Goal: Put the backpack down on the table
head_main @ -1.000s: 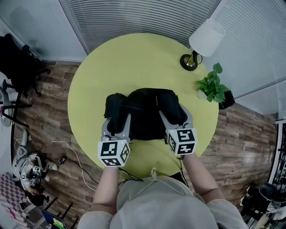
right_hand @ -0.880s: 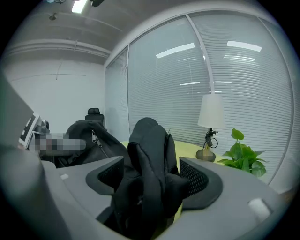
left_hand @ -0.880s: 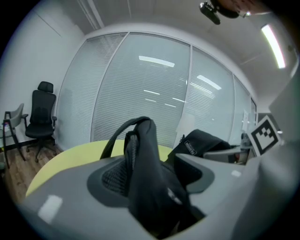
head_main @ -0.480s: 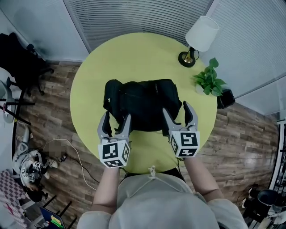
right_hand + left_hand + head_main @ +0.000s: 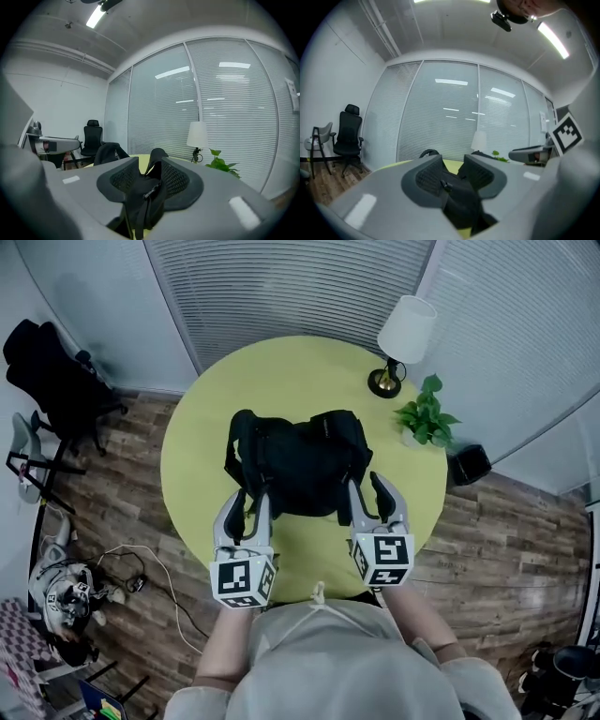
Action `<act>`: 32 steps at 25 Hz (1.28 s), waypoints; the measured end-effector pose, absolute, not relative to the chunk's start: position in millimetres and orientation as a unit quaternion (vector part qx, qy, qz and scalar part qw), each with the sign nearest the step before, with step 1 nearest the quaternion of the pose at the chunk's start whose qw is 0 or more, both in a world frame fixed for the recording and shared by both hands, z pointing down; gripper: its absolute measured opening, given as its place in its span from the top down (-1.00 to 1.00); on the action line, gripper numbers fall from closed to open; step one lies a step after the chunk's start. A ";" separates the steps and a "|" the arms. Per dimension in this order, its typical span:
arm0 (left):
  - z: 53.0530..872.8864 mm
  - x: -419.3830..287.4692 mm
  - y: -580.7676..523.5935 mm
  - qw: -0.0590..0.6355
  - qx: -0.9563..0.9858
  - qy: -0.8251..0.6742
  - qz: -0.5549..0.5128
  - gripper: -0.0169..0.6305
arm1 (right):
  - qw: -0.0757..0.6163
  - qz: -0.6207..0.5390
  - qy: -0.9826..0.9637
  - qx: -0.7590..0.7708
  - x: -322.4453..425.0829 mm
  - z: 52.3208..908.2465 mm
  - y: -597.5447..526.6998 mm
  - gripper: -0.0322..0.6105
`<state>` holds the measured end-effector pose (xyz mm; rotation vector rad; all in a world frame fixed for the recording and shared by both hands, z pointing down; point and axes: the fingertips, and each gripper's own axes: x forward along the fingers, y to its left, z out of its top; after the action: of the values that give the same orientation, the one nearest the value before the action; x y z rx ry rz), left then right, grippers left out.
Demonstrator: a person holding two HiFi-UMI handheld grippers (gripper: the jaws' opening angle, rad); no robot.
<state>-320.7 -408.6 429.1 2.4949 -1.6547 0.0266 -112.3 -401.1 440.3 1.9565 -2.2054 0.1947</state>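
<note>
Nearest, behind the fingers, each marker cube sits at the end of a forearm of the person. The left gripper (image 5: 246,504) and the right gripper (image 5: 367,486) both point away from the person, side by side but apart, over the near part of the round yellow-green table (image 5: 281,371).

The jaws of the left gripper are closing at a narrow gap. A fold of black fabric with a small buckle fills the space between its pads (image 5: 429,176) and touches them. The jaws of the right gripper are closing too. A bunched black strap stands between its pads (image 5: 176,180), pressed from both sides, and hangs down below them.

This fabric belongs to the backpack (image 5: 300,460). It lies on the table directly in front of the fingertips, with its near edge at the tips of both grippers and its body spreading away from them, between the two grippers and beyond.

Farther beyond the right fingers, near the far rim, stand a green plant (image 5: 422,418) and a lamp (image 5: 405,334) with a white shade. Far off to the left of the left fingers, on the wooden floor, is a black office chair (image 5: 56,381).
</note>
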 end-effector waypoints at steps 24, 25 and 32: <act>424.7 -333.2 -381.6 0.107 0.832 -0.544 0.008 0.93 | 0.099 0.096 -0.772 0.621 -140.8 445.7 -372.7 0.91; 425.2 -335.4 -381.9 0.110 0.831 -0.545 0.008 0.92 | 0.101 0.096 -0.772 0.620 -142.5 446.4 -372.8 0.91; 437.0 -345.7 -385.8 0.137 0.824 -0.549 0.010 0.92 | 0.112 0.087 -0.772 0.619 -148.3 454.5 -376.8 0.91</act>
<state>-345.7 -385.8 437.0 2.3843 -1.5898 0.0283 -148.3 -376.8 454.5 1.8183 -2.2662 0.2561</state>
